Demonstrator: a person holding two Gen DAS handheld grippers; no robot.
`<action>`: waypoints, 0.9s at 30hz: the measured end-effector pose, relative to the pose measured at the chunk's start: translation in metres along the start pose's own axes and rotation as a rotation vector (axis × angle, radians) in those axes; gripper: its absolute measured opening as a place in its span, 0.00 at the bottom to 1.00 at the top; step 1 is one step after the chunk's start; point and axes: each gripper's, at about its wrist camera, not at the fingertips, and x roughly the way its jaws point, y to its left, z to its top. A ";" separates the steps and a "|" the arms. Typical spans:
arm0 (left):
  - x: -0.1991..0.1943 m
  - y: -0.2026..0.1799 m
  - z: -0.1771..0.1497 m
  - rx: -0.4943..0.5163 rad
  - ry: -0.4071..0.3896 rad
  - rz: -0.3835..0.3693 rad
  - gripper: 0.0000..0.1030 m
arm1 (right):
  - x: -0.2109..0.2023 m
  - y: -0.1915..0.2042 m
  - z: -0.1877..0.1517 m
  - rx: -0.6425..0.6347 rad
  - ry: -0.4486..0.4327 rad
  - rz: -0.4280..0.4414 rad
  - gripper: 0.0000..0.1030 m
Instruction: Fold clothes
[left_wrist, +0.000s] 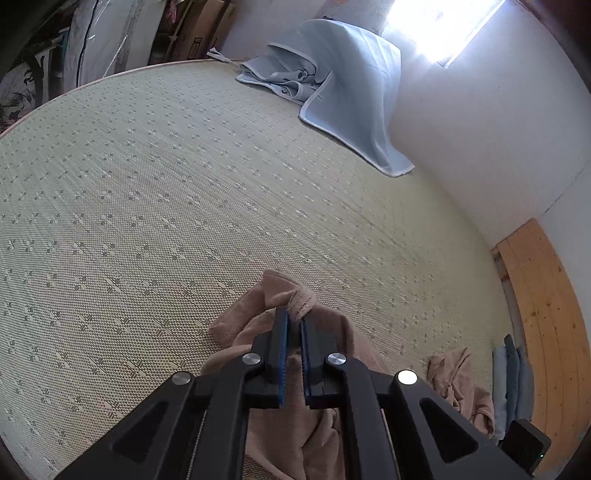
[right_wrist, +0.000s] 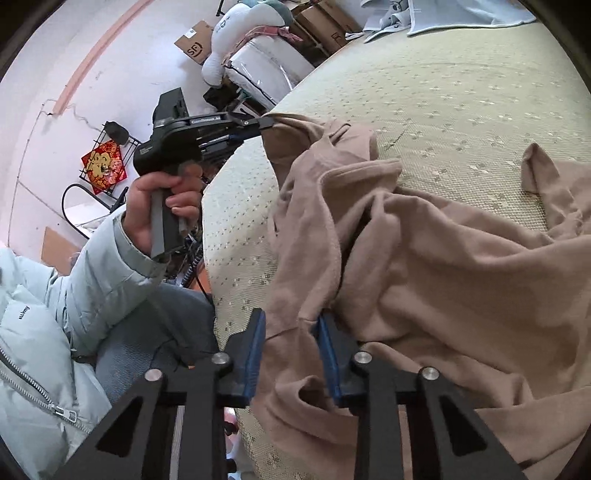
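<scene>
Left gripper (left_wrist: 293, 321): jaws closed on a bunched edge of the tan garment (right_wrist: 424, 258), lifted off the woven bed mat (left_wrist: 166, 184). Right gripper (right_wrist: 291, 325): jaws parted, a fold of the same garment lying between them, not clamped (most of the cloth spreads ahead and right of these jaws). Blue blanket (left_wrist: 343, 85) lies far ahead of the left jaws.

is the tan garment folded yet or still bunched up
Bunched up. The tan garment lies crumpled on the mat, one edge pinched by the left gripper.
</scene>
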 end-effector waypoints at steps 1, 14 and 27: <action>0.000 0.000 0.000 0.000 0.000 -0.001 0.05 | 0.001 0.000 0.001 -0.001 0.000 -0.017 0.14; -0.021 0.003 -0.002 -0.002 -0.042 -0.014 0.05 | -0.032 0.009 0.008 0.040 -0.173 -0.537 0.04; -0.071 0.003 -0.002 0.046 -0.155 -0.016 0.05 | -0.112 0.059 -0.015 0.038 -0.423 -0.881 0.04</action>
